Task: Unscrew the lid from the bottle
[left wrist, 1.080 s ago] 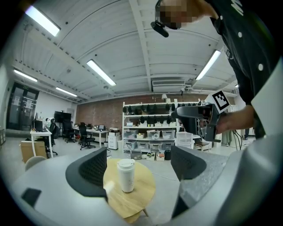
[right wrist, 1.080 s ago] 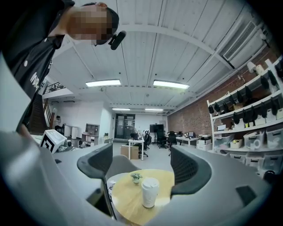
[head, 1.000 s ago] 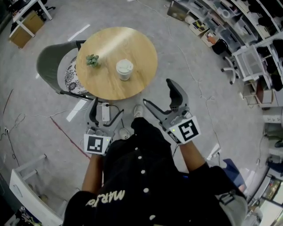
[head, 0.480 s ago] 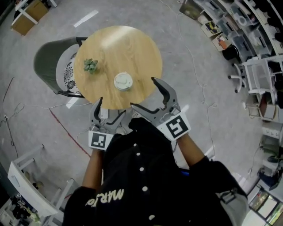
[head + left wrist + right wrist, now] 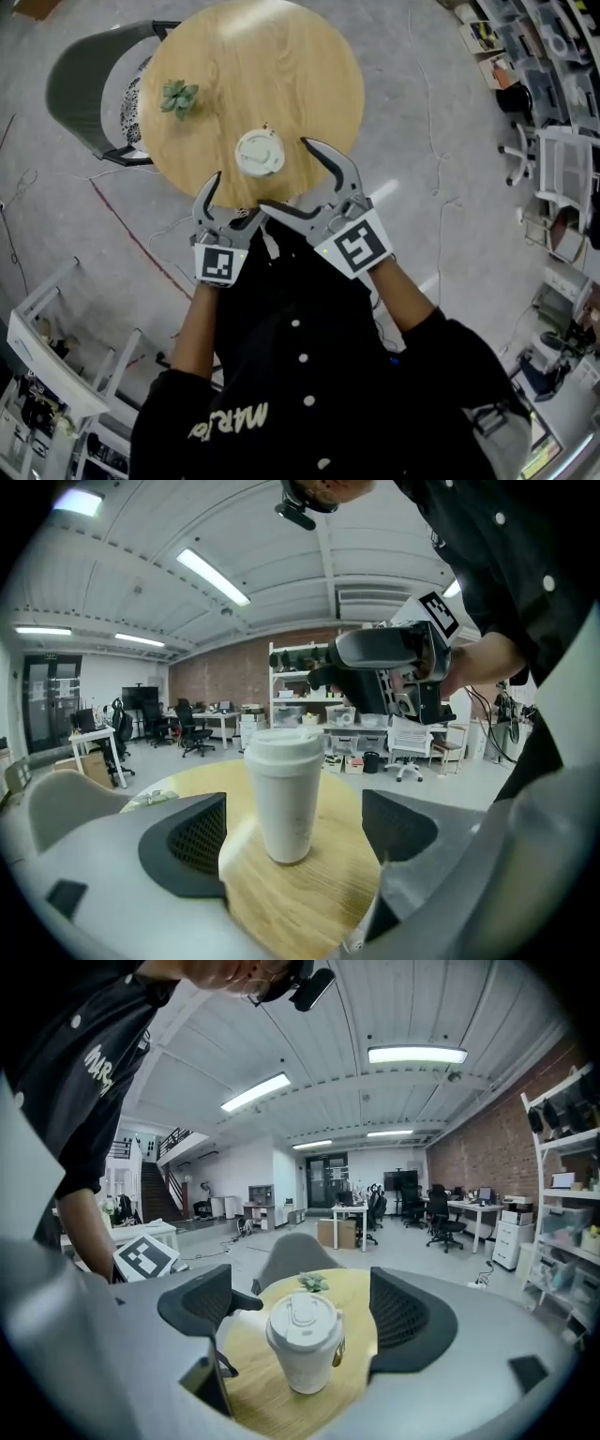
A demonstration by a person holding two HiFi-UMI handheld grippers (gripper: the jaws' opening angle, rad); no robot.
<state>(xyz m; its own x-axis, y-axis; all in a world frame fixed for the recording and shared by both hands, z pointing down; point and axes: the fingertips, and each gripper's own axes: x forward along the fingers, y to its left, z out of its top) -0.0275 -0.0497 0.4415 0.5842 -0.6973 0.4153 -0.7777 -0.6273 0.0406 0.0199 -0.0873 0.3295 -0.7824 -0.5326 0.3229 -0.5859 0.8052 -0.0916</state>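
Observation:
A white bottle (image 5: 260, 153) with a white lid stands upright near the front edge of a round wooden table (image 5: 291, 66). My left gripper (image 5: 236, 195) is open just short of the bottle, at the table's edge. In the left gripper view the bottle (image 5: 286, 794) stands ahead of the open left gripper (image 5: 293, 829), untouched. My right gripper (image 5: 284, 174) is at the bottle's right, its jaws opening. From the right gripper view the lid (image 5: 303, 1320) shows from above, beyond the wide right gripper (image 5: 298, 1314), and no pad touches it.
A small green plant (image 5: 176, 97) sits on the table's far left. A grey chair (image 5: 89, 80) is tucked in at the left side. Shelving (image 5: 553, 56) lines the right wall, and a white rack (image 5: 56, 356) stands at lower left.
Both grippers have come forward from the person's waist to the table's front edge, close to the bottle. The right gripper's jaws have spread a little.

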